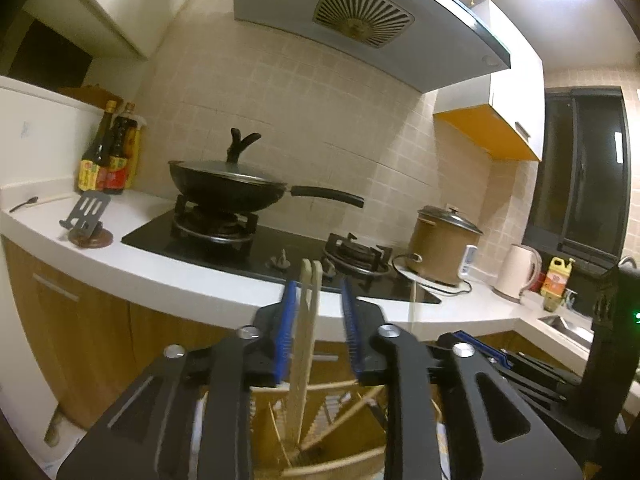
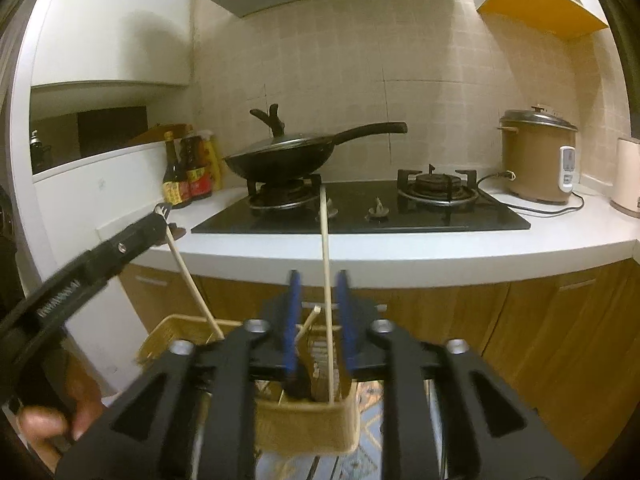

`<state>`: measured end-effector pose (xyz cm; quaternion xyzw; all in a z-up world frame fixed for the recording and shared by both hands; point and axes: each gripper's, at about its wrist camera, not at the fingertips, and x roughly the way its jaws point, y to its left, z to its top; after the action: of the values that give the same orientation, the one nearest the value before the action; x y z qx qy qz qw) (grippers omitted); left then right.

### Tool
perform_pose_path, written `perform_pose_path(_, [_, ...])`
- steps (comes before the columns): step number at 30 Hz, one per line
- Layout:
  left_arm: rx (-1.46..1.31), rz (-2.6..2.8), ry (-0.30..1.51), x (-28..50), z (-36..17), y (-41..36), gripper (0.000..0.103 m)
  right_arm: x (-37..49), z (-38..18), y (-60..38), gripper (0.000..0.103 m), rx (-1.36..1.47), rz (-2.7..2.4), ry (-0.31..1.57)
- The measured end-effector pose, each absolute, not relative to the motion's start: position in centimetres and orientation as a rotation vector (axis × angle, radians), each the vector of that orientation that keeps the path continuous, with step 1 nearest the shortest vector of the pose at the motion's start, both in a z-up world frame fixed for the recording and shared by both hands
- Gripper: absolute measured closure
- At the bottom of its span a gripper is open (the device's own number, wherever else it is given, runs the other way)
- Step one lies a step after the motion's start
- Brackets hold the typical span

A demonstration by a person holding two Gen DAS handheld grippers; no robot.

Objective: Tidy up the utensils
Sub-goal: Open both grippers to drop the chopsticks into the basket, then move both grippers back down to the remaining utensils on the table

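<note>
My left gripper is open. A pale pair of chopsticks stands upright between its blue pads, close beside the left pad and apart from the right one. Their lower ends drop into a woven basket that holds several more sticks. In the right wrist view, my right gripper is open too. A single long chopstick stands free between its pads, with its foot in the basket. The left gripper shows at the left over a slanting chopstick.
The white counter runs ahead with a black gas hob. A lidded wok sits on the left burner. Sauce bottles, a rice cooker, a kettle, a slotted spatula and a spoon stand around. A hand holds the left tool.
</note>
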<state>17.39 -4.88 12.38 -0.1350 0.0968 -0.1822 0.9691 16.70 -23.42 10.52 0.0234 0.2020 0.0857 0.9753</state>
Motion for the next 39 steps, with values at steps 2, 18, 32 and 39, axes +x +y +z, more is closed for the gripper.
perform_pose_path(2, [-0.282,-0.384,0.211,16.7,12.7,-4.4,0.076,15.8,10.8,-23.5,0.077,0.047,0.181,0.426])
perform_pose_path(18, [-0.222,-0.578,0.680,10.5,10.9,-2.4,0.076,8.5,8.0,-22.7,0.060,0.106,0.232,0.862])
perform_pose_path(32, [-0.109,-0.638,1.206,9.6,-3.5,-5.8,0.076,4.9,0.6,-22.3,0.060,0.129,0.203,1.098])
perform_pose_path(39, [-0.056,-0.589,1.229,9.9,-5.4,-7.0,0.076,5.8,-1.1,-22.9,0.060,0.165,0.211,1.174])
